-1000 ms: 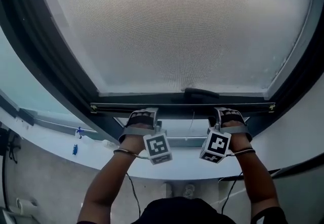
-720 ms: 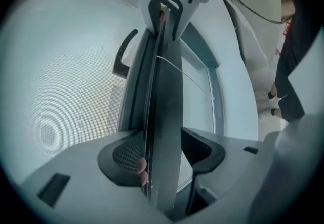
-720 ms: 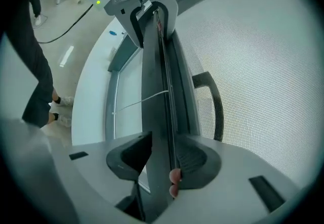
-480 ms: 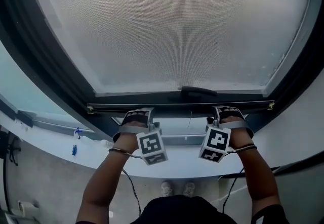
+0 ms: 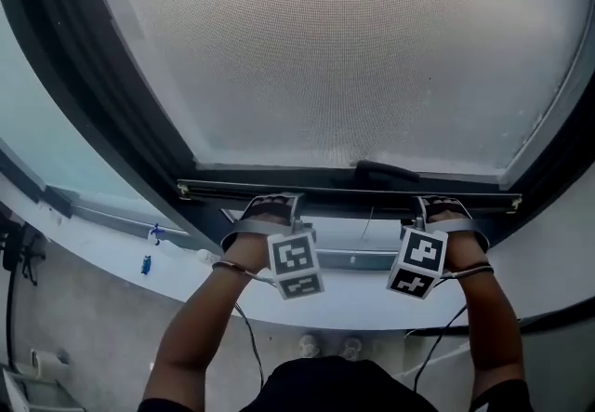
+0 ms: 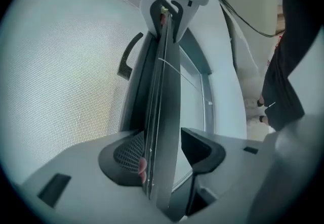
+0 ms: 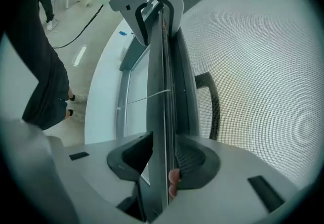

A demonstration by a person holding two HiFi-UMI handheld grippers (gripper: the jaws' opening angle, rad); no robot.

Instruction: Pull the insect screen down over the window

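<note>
- the head view alone shows both hands from above. the left gripper point(image 5: 271, 207) and the right gripper point(image 5: 444, 210) sit well apart on the bottom bar point(image 5: 344, 189) of the insect screen point(image 5: 344, 57), one on each side of the bar's dark handle point(image 5: 386, 170). the white sill point(image 5: 112, 257) and the person's shoes point(image 5: 311, 345) lie below.
- only the gripper views show us the jaws. each looks along the bar to the other gripper at its far end.
- in the left gripper view, the left gripper point(image 6: 162, 154) has the bar point(image 6: 164, 117) between its jaws. the ribbed pad lies against the mesh side and the other jaw's tip meets the room side, so we read it as clamped on the bar. a fingertip point(image 6: 143, 167) shows beside the ribbed pad.
- in the right gripper view, the right gripper point(image 7: 164, 157) has just been closing its jaws with the bar point(image 7: 162, 117) between them. both jaws now press on the bar, and a fingertip point(image 7: 173, 180) peeks out by the ribbed pad.
- the bar's long axis runs level, left to right across the head view. in each gripper view it runs straight away from the camera.
- the mesh fills the window above the bar. the bar sits low, just above the grey lower rail point(image 5: 358, 259), with a narrow strip of uncovered glass under it. a thin cord point(image 5: 367, 222) hangs from the bar.
</note>
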